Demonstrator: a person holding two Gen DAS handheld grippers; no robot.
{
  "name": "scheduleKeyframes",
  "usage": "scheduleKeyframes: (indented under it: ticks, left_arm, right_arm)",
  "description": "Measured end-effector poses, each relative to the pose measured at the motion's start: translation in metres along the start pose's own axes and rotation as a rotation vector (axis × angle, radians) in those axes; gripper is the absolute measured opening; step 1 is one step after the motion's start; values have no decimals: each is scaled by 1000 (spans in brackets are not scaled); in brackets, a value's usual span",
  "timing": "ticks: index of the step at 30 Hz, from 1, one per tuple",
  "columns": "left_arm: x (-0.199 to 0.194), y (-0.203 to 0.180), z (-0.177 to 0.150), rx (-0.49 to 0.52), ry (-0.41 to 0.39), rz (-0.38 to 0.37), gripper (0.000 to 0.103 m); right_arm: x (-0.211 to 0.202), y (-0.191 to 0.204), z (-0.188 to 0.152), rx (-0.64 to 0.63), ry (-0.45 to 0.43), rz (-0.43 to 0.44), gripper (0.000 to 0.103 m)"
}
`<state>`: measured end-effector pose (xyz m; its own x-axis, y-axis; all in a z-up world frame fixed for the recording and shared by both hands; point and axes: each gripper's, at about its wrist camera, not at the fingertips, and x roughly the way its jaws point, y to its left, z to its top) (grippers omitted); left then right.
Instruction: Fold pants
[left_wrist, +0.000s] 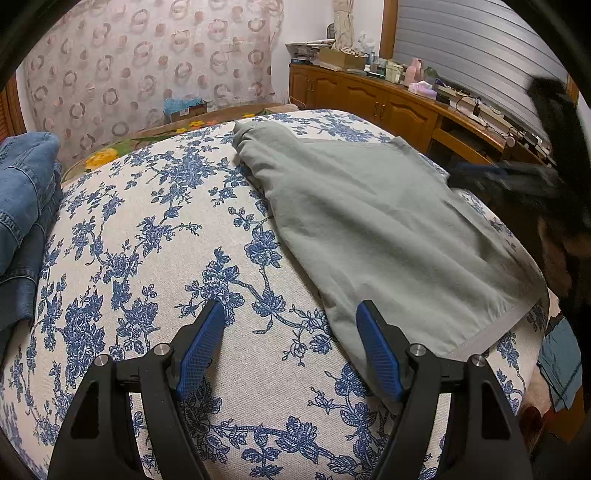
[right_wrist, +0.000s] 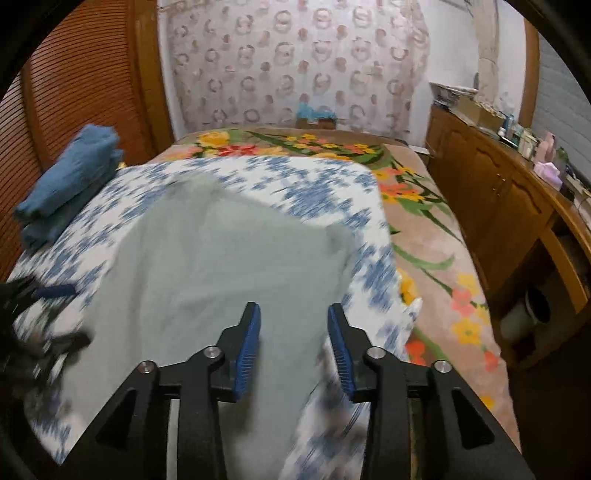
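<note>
Grey-green pants (left_wrist: 373, 229) lie on a white cloth with blue flowers (left_wrist: 147, 236), folded over lengthwise, waistband toward me at the right. My left gripper (left_wrist: 290, 314) is open and empty, just above the cloth at the pants' left edge. The right gripper (left_wrist: 509, 177) shows blurred at the pants' far right edge. In the right wrist view the pants (right_wrist: 221, 258) spread below my right gripper (right_wrist: 293, 317), which is open and empty above them. The left gripper (right_wrist: 44, 317) shows blurred at the left.
Folded blue jeans (left_wrist: 26, 206) are stacked at the left edge of the cloth; they also show in the right wrist view (right_wrist: 70, 177). A flowered blanket (right_wrist: 424, 236) covers the bed beyond. A wooden cabinet (left_wrist: 369, 99) with clutter runs along the right.
</note>
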<state>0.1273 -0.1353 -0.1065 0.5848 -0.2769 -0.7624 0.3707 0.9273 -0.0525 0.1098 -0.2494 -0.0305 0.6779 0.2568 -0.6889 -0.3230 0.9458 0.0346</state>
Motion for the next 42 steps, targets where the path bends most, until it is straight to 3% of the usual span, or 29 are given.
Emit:
scheduleKeyframes:
  ticks: [4,11,20,25,27,35,42]
  left_arm:
    - [0,0,0,0,0,0,75]
    - [0,0,0,0,0,0,75]
    - [0,-1,0,0,-1,1,75]
    - [-8,0,-2,9,-20,15,75]
    - [-17,0,-4,0,-38,-14,75]
    - [-32,-16,-13,8,-22,-111,53]
    - [-29,-30,-21,29,13,-136,50]
  right_arm:
    - [-17,18,-27,-29,5,32,49]
    - [-16,21,-47,-26,45,-10,51]
    - [-14,27,-48,2,3,-20,62]
    - [-15,32,-54,-10,-9,-31,63]
    - [-15,30,-54,-10,-9,-22,63]
    - [-36,26,-63,11,-7,-26,63]
    - [-64,13,-82,64,-9,-19,63]
